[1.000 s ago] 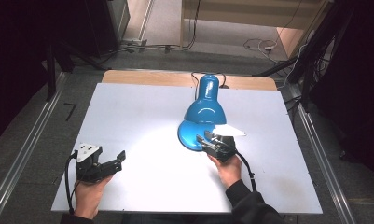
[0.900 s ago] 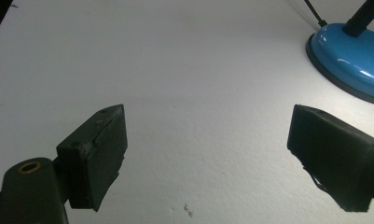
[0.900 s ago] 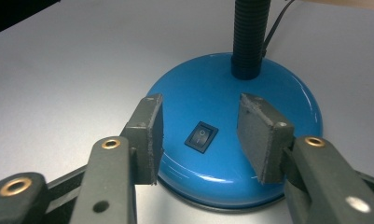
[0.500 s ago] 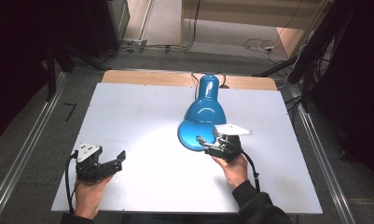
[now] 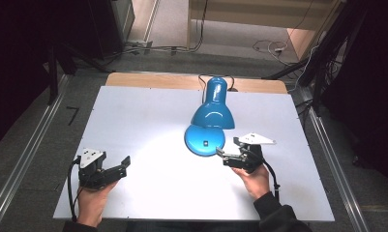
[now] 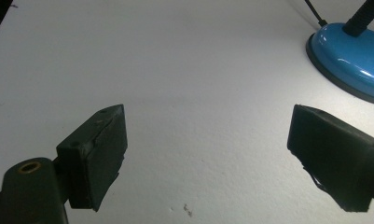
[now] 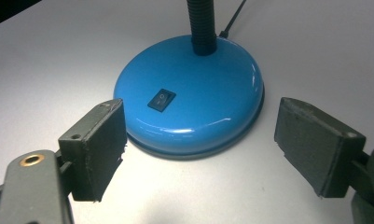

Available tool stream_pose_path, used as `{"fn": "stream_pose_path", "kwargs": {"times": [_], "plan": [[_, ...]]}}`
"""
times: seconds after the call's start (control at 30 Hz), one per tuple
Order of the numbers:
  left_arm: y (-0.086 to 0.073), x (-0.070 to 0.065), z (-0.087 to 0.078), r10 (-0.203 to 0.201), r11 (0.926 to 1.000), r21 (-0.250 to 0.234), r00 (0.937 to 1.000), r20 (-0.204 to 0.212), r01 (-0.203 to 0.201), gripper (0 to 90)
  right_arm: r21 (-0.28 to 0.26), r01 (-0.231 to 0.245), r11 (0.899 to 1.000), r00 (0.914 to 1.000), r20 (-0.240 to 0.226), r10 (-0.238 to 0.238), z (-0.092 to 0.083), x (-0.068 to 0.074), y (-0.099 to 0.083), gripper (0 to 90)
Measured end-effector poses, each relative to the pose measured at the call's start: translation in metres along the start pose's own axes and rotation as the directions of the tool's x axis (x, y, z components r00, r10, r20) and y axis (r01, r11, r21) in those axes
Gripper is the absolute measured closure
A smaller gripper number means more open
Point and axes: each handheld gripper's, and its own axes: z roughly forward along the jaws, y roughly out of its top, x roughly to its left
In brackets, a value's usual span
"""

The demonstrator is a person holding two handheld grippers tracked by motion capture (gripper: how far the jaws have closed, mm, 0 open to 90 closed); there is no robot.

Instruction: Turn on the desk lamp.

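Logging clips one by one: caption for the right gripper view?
Open right claw facing the blue lamp base and its black rocker switch.

We see a glossy blue desk lamp [image 5: 208, 123] on the far right part of the white table, round base [image 7: 194, 112] flat with a black rocker switch [image 7: 161, 99] on top, black flexible neck [image 7: 201, 23], shade tipped downward, lit.
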Motion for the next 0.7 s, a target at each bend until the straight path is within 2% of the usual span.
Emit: {"fn": "stream_pose_path", "kwargs": {"times": [0.27, 0.43, 0.6, 0.7], "plan": [[0.0, 0.0, -0.001, 0.0, 1.0, -0.008, 1.0, 0.002, 0.0, 12.5, -0.008, -0.035, 0.999, 0.9989, 0.03, 0.035, -0.021, -0.02, -0.012, 14.1], [0.0, 0.0, 0.0, -0.002, 1.0, -0.002, 1.0, -0.001, 0.002, 12.5, -0.018, -0.051, 0.999, 0.9971, 0.056, 0.052, -0.04, -0.033, -0.02, 13.7], [0.0, -0.001, 0.0, -0.001, 1.0, -0.007, 1.0, -0.003, 0.001, 12.5, -0.032, -0.059, 0.998, 0.9926, 0.104, 0.063, -0.063, -0.05, -0.029, 13.7], [0.0, -0.001, 0.0, -0.002, 1.0, -0.007, 1.0, -0.005, 0.002, 12.5, -0.042, -0.091, 0.995, 0.9882, 0.12, 0.095, -0.075, -0.061, -0.035, 13.7]]}}
